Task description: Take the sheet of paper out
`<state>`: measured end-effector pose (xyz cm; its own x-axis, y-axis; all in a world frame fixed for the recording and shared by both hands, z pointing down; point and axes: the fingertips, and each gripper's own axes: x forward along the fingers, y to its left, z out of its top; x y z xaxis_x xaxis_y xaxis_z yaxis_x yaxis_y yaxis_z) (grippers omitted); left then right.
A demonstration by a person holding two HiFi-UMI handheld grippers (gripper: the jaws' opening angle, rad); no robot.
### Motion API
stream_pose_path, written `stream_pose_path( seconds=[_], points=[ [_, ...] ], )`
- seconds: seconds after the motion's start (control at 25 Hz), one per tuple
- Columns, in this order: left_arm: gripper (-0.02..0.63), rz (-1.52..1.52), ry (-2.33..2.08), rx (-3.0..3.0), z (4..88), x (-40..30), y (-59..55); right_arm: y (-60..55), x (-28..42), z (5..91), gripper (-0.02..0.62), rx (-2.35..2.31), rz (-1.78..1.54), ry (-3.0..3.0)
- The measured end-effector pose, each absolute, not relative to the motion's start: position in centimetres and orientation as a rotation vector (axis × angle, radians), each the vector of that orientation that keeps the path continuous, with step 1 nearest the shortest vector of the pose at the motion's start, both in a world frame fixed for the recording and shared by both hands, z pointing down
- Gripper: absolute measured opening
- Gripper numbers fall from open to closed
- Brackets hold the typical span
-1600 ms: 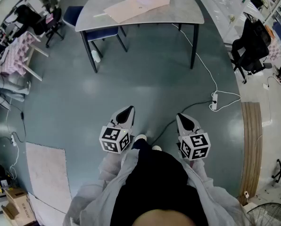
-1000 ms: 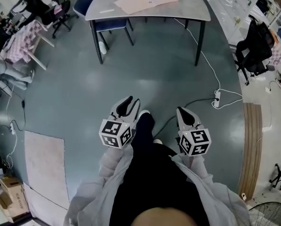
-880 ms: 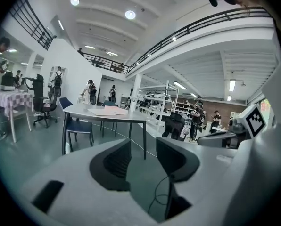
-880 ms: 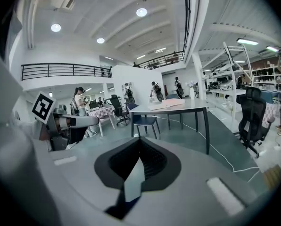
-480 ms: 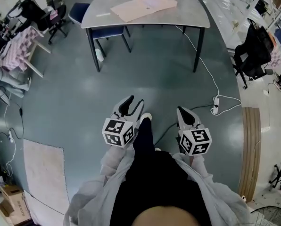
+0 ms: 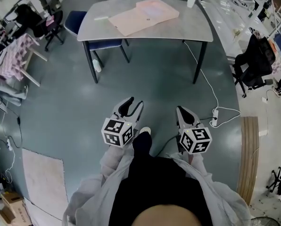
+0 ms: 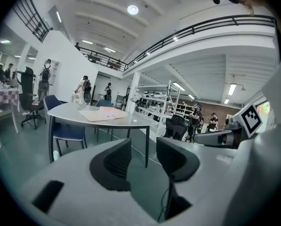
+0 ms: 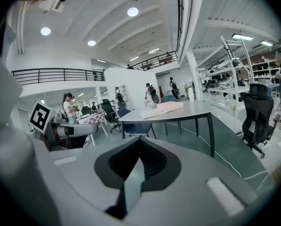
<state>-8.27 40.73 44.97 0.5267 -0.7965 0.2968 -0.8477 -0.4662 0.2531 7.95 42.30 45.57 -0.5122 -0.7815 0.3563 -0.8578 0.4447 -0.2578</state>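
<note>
Jaws first: your left hand-held gripper (image 6: 134,103) has just been opening and now stands partway apart, nothing between the pads. Your right hand-held gripper (image 6: 181,110) is closed on itself, empty. Both hang over the floor (image 6: 154,79), well apart from the tabletop (image 6: 190,27). The sheet of paper (image 6: 131,20) lies flat on it, pinkish, overlapping a second pink piece (image 6: 157,7); can't tell which is on top. Expect it light, floppy and easy to crease. Pinch a free corner, slide it out flat, and pin the other piece.

Pale pink sheet of paper (image 6: 158,8), flat atop a larger peach sheet (image 6: 126,21) on the grey table (image 6: 187,29)
</note>
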Motion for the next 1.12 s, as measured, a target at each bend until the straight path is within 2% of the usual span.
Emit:
stream_pose_path(
  seconds=[0.56,1.12],
  points=[
    [0.16,0.188,-1.348,2.426,44.3,-11.5,28.1,29.7,5.3,45.5,0.008,1.481,0.623,-2.502],
    [0.16,0.205,-1.317,2.36,46.7,-13.4,25.5,25.9,3.1,46.9,0.008,1.449,0.662,-2.484]
  ],
)
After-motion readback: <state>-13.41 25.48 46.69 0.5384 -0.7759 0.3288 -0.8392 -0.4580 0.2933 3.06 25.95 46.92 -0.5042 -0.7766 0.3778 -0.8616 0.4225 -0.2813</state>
